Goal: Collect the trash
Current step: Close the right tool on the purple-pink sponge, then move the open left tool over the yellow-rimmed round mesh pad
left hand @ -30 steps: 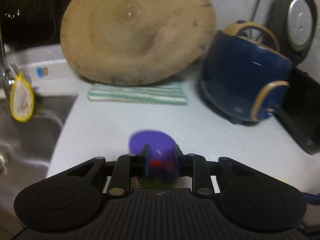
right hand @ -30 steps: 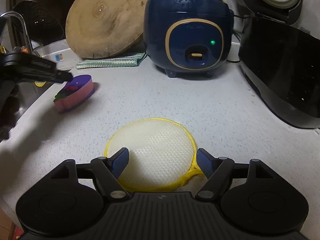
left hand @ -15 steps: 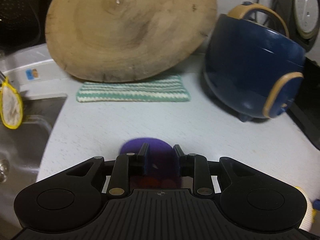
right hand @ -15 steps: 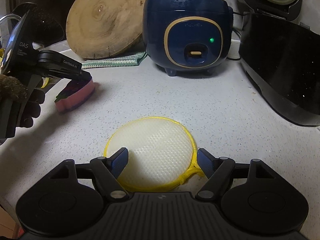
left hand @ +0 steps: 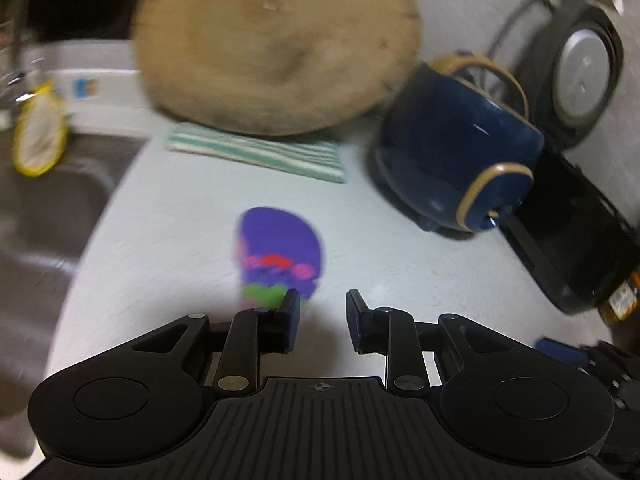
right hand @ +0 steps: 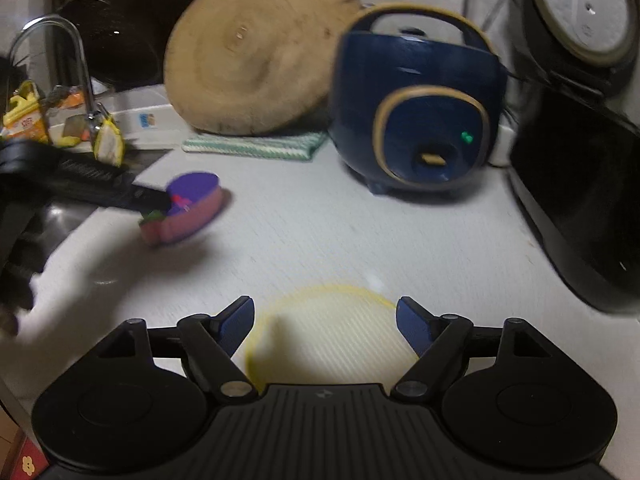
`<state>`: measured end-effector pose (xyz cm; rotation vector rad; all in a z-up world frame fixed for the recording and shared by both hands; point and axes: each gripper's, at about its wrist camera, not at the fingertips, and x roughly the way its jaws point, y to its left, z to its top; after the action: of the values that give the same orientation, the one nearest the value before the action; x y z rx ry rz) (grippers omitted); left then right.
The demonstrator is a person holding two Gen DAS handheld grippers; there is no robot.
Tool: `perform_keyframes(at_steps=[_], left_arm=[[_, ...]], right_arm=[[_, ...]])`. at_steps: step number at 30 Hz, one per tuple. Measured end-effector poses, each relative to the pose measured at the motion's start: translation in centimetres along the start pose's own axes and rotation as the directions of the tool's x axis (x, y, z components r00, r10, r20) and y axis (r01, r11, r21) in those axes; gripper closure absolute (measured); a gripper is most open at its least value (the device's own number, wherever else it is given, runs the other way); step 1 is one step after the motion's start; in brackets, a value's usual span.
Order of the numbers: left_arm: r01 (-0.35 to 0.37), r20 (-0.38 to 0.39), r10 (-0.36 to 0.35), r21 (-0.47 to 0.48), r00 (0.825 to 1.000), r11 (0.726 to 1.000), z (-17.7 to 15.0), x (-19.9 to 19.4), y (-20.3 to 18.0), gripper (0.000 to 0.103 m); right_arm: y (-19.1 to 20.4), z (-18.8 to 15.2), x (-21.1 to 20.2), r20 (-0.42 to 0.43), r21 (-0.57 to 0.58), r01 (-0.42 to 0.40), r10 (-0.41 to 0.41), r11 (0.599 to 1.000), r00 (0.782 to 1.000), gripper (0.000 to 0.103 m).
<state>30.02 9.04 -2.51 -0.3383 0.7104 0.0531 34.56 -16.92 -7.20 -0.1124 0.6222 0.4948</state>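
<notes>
On the pale speckled countertop [left hand: 400,264], the purple-topped sponge [left hand: 280,254] with its pink side lies just ahead of the left gripper [left hand: 323,320], a touch to the left of the gap. The left gripper's jaws stand apart with nothing between them, only bare counter, after opening over the last second; the left pad's tip sits right by the sponge's green near edge, though whether it touches is lost in the blur. From the right wrist view that same gripper [right hand: 158,200] reaches in from the left, its tip at the sponge [right hand: 188,210]. Down in front, the right gripper [right hand: 325,322] has its blue pads spread wide, just been opening further, gripping nothing, and the round yellow-rimmed mesh scrubber [right hand: 332,336] lies flat on the counter between and below them. Behind, a round wooden cutting board [left hand: 276,44] leans over a green-striped cloth [left hand: 260,152], with the navy rice cooker [right hand: 420,120] beside it and the sink [left hand: 44,196] off left.
</notes>
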Motion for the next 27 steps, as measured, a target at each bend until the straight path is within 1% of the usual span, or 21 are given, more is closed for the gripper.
perform_keyframes(at_steps=[2, 4, 6, 8, 11, 12, 14, 16, 19, 20, 21, 22, 24, 27], left_arm=[[-0.042, 0.019, 0.042, -0.027, 0.999, 0.999, -0.7, -1.6, 0.9, 0.074], [-0.100, 0.039, 0.102, -0.045, 0.994, 0.994, -1.2, -3.2, 1.7, 0.074], [-0.185, 0.044, 0.188, -0.066, 0.981, 0.981, -1.6, -4.5, 2.3, 0.074], [-0.236, 0.040, 0.240, -0.071, 0.970, 0.969, -1.9, -5.2, 2.9, 0.074], [-0.277, 0.021, 0.280, -0.080, 0.960, 0.957, -2.5, -6.2, 3.7, 0.074], [-0.283, 0.015, 0.286, -0.084, 0.958, 0.955, -2.6, -6.5, 3.8, 0.074], [-0.289, 0.011, 0.291, -0.089, 0.957, 0.953, -3.0, -7.2, 4.0, 0.074], [-0.291, 0.010, 0.293, -0.088, 0.956, 0.953, -3.1, -7.6, 4.0, 0.074], [-0.280, 0.007, 0.282, -0.086, 0.959, 0.956, -3.3, -8.0, 3.8, 0.074], [-0.276, 0.005, 0.277, -0.083, 0.961, 0.958, -3.3, -7.9, 3.7, 0.074], [-0.271, 0.002, 0.272, -0.079, 0.962, 0.959, -3.3, -7.6, 3.6, 0.074], [-0.263, -0.002, 0.264, -0.073, 0.965, 0.962, -3.2, -7.4, 3.4, 0.074], [-0.244, -0.010, 0.244, -0.057, 0.970, 0.968, -3.1, -6.8, 2.9, 0.074], [-0.207, -0.023, 0.207, -0.019, 0.978, 0.978, -3.0, -5.9, 1.7, 0.074]], right_arm=[[0.9, 1.1, 1.0, -0.004, 0.003, -0.037, 0.037, 0.999, 0.999, 0.022], [2.1, 2.4, 2.2, -0.008, 0.011, -0.078, 0.078, 0.997, 0.997, 0.021], [3.5, 3.8, 3.5, -0.004, 0.026, -0.115, 0.115, 0.993, 0.993, 0.019], [5.0, 5.5, 5.3, -0.003, 0.061, -0.155, 0.156, 0.986, 0.988, 0.017], [7.6, 7.6, 8.3, -0.023, 0.096, -0.188, 0.191, 0.977, 0.981, 0.017], [8.4, 8.0, 9.1, -0.033, 0.093, -0.190, 0.194, 0.977, 0.980, 0.017], [10.4, 8.8, 11.1, -0.059, 0.053, -0.191, 0.194, 0.980, 0.979, 0.017], [11.9, 8.9, 12.6, -0.088, 0.004, -0.162, 0.162, 0.987, 0.983, 0.017], [12.8, 8.6, 13.5, -0.109, -0.034, -0.162, 0.157, 0.986, 0.982, 0.018], [12.7, 8.5, 13.5, -0.114, -0.038, -0.164, 0.159, 0.986, 0.981, 0.020], [12.5, 8.4, 13.5, -0.119, -0.041, -0.173, 0.167, 0.984, 0.979, 0.030], [12.2, 8.3, 13.4, -0.128, -0.041, -0.192, 0.185, 0.981, 0.974, 0.037], [11.1, 8.3, 12.7, -0.136, -0.026, -0.215, 0.209, 0.976, 0.968, 0.038], [8.9, 7.9, 10.6, -0.109, -0.020, -0.215, 0.211, 0.976, 0.971, 0.039]])
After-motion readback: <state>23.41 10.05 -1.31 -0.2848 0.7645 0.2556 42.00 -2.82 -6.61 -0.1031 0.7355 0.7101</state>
